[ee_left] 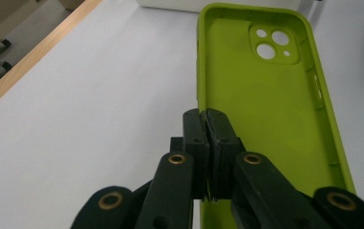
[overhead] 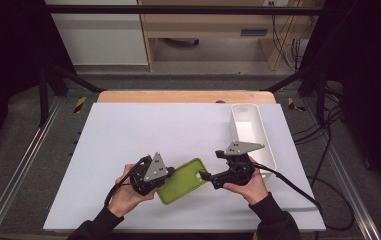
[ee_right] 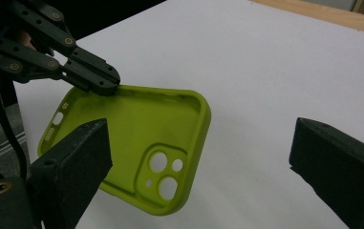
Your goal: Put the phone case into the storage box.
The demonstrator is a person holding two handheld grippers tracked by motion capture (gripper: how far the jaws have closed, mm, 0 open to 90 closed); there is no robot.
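No legible markings. Green phone case point(overhead: 183, 180) lies on white table point(overhead: 128, 135) near front edge. Left gripper point(overhead: 170, 172) jaws pinch its side wall; right gripper point(overhead: 204, 176) jaws spread at its camera end. White tray point(overhead: 238, 125) at right.

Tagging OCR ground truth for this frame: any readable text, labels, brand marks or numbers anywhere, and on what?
None readable.
green phone case: inside plain, no brand or lettering visible.
white tray: no label visible.
left gripper, jaws clamped on the case's edge, and right gripper, jaws open: no markings visible.
yellow-black striped tape on the table frame: a sign pattern, no words.
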